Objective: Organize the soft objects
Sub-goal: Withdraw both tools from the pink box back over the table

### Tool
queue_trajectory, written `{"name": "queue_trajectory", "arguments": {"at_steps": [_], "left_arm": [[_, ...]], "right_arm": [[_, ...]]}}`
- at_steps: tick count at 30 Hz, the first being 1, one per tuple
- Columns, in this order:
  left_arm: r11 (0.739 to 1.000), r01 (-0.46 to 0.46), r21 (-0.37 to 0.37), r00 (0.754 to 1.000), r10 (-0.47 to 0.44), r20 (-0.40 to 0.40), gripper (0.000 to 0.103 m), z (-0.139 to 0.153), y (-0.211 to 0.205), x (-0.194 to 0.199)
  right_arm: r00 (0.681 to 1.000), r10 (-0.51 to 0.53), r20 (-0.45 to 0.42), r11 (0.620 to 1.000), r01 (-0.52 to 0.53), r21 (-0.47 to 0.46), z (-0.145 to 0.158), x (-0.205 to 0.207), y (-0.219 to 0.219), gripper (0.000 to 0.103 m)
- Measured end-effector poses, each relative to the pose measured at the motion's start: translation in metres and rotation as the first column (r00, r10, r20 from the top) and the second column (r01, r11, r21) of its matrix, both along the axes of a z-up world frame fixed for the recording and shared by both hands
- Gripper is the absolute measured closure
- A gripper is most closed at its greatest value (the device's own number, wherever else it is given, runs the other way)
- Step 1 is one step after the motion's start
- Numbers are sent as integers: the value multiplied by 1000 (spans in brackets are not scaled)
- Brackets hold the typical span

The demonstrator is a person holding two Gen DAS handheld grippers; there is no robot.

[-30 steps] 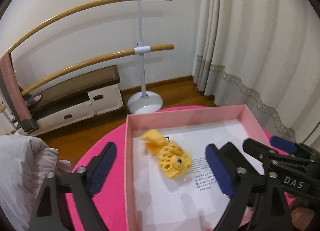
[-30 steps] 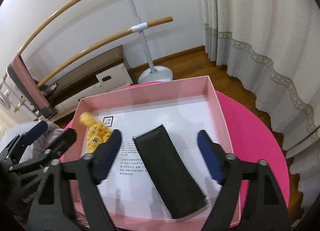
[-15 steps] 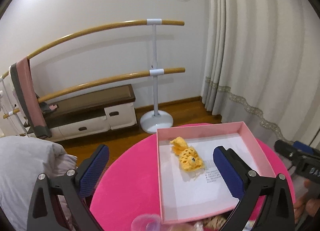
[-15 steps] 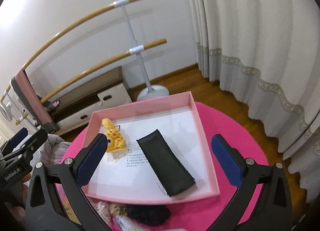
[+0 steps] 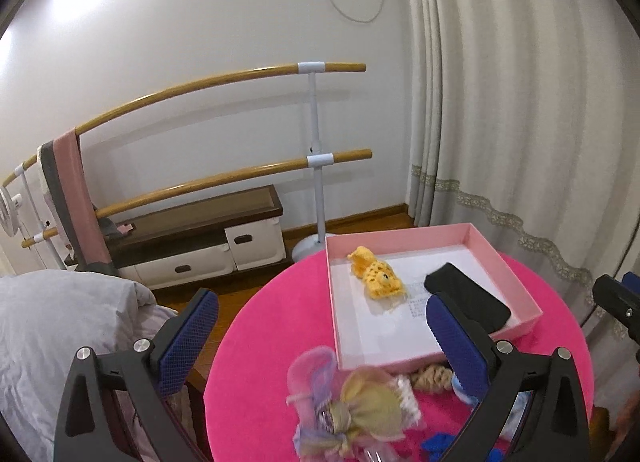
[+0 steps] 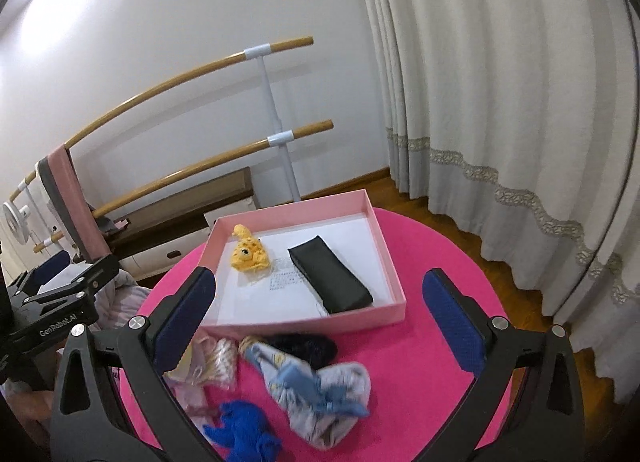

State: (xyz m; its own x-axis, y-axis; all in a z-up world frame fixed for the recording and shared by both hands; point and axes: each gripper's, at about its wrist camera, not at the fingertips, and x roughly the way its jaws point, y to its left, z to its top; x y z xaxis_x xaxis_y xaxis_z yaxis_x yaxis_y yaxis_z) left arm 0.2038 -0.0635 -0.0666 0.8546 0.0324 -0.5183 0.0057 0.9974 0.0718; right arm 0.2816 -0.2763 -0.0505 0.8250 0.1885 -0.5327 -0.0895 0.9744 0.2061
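A pink box (image 6: 394,290) (image 5: 520,262) sits on the far half of a round pink table (image 6: 440,270). In it lie a yellow crocheted toy (image 6: 246,254) (image 5: 376,276) and a black soft pouch (image 6: 330,276) (image 5: 466,296). In front of the box lies a heap of soft things: a blue crocheted piece (image 6: 240,430), a pale patterned cloth with a blue bow (image 6: 320,386), a dark fuzzy item (image 6: 306,346) and a sheer bag (image 5: 352,398). My right gripper (image 6: 320,322) is open above the heap. My left gripper (image 5: 320,338) is open over the table's left part, empty.
Behind the table stand a double wooden ballet barre (image 5: 312,153) with a pink cloth (image 5: 78,197) hung on it and a low drawer bench (image 5: 200,238). Cream curtains (image 6: 500,101) hang at right. Grey bedding (image 5: 52,326) lies left of the table.
Both grippers have pulled back from the box and opened a little wider, leaving the yellow toy and the black pouch inside. The heap in front of the box has come into view.
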Motion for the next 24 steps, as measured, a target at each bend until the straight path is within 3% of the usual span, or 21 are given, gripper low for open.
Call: {"name": "queue_trajectory", "arguments": {"at_steps": [14, 24], "left_arm": [[1000, -16, -24, 1000, 17, 14, 0, 15, 8, -83], [999, -14, -52, 999, 16, 32, 0, 24, 28, -132]], "right_arm": [[998, -24, 62, 998, 27, -53, 0, -66, 16, 0], [999, -13, 52, 997, 17, -72, -5, -93, 24, 0]]}}
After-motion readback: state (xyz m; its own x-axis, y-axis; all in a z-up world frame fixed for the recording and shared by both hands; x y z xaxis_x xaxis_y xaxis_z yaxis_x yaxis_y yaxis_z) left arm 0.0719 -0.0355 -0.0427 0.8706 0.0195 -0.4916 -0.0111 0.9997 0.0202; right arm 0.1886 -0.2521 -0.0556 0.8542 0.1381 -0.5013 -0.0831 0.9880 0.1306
